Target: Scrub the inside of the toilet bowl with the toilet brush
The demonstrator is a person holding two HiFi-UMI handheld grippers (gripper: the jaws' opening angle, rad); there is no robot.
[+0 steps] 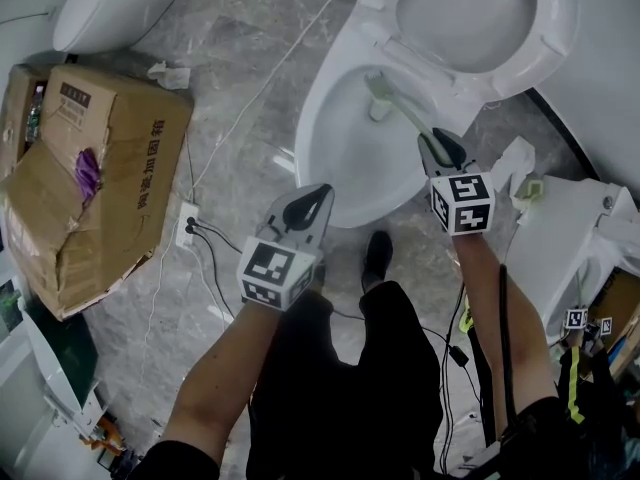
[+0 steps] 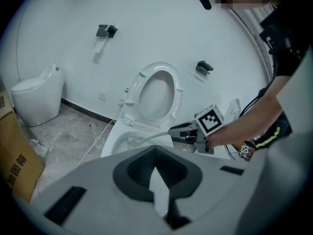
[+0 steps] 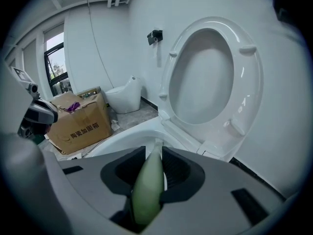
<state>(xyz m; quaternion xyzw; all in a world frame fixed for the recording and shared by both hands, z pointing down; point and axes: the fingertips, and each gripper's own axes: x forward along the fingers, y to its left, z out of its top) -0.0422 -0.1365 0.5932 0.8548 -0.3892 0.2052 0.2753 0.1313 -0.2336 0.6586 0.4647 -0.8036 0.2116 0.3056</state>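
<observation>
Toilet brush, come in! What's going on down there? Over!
Right gripper shut on toilet brush. Left gripper shut, empty, outside the bowl. Brush head down inside toilet bowl. Seat up, nothing blocking.

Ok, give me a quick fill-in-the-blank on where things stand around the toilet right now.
The right gripper is clamped on the handle of the toilet ___. The toilet seat is flipped ___. The left gripper holds ___. The cardboard box lies on the floor at the person's ___ side.
Missing words: brush; up; nothing; left.
</observation>
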